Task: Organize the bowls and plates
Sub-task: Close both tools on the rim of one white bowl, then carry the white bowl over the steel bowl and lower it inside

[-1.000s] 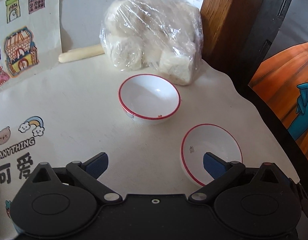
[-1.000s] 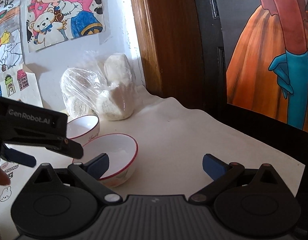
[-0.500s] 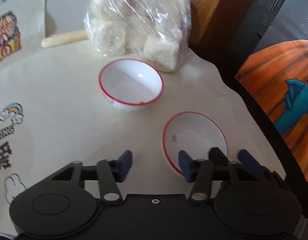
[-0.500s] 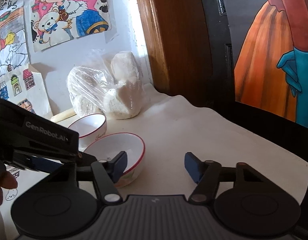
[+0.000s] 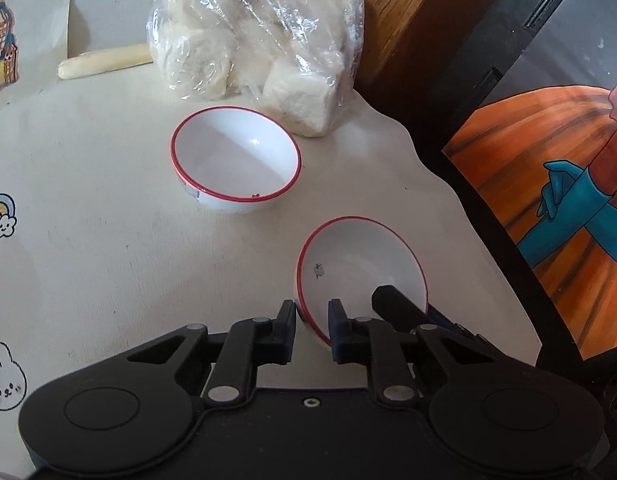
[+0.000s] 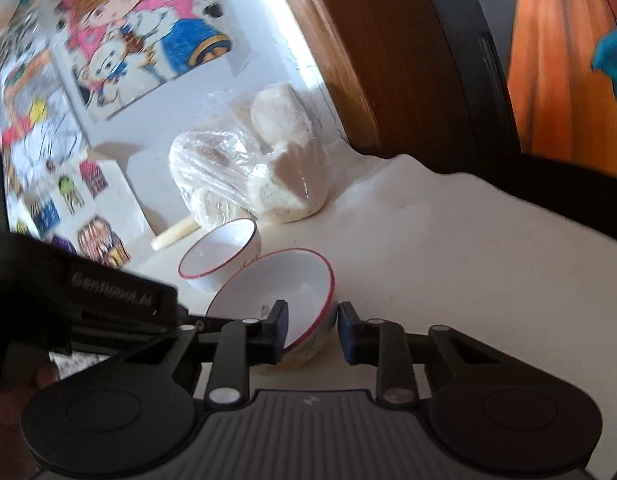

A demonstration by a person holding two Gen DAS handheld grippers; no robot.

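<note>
Two white bowls with thin red rims sit on the cream surface (image 5: 108, 208), both empty. The far bowl (image 5: 235, 165) stands upright just in front of a plastic bag of buns (image 5: 256, 36). The near bowl (image 5: 360, 268) is tilted, with a small printed mark inside and red lettering on its outer wall.

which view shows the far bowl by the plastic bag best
The left wrist view: the far bowl sits whole and sharp there, its red rim and empty inside open to the camera, beside the plastic bag. In the right wrist view it is blurred, seen low from the side and partly hidden behind the near bowl.
</note>
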